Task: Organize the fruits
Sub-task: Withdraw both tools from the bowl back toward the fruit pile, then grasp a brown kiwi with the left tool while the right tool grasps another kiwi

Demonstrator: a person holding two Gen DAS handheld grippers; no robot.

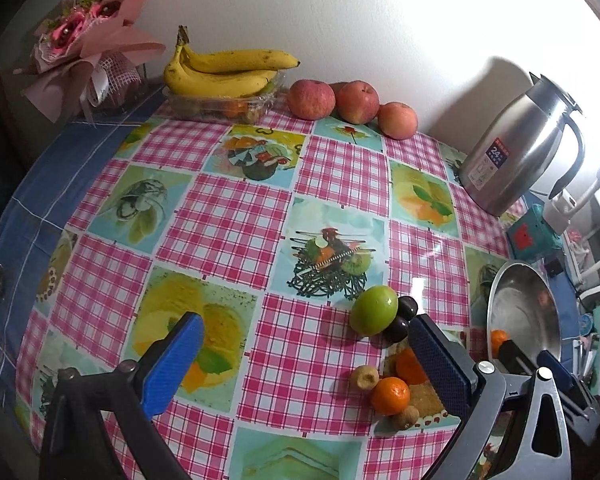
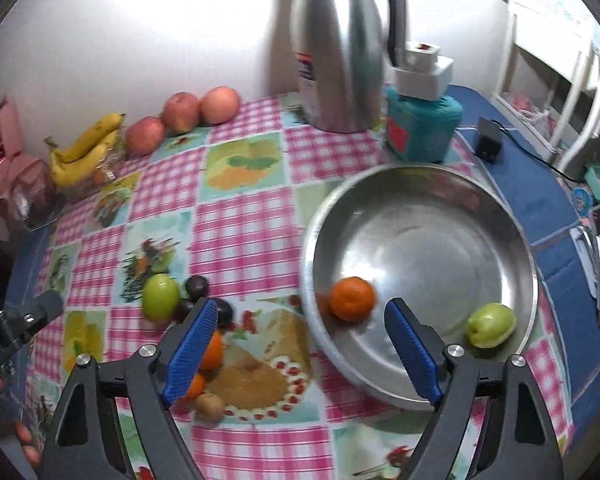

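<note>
Now mid-sort: right tongs gaping, empty, over bowl rim; orange and green fruit inside. Left tongs wide, empty. Next: swing to 9 o'clock, take from pile on tabletop.

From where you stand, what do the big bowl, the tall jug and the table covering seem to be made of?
The bowl looks like polished stainless steel: it mirrors the orange lying in it. The jug seems brushed steel with a black handle, probably plastic. The chequered table covering looks like glossy vinyl or oilcloth, since light glares off its printed surface; which of the two I cannot tell.
</note>
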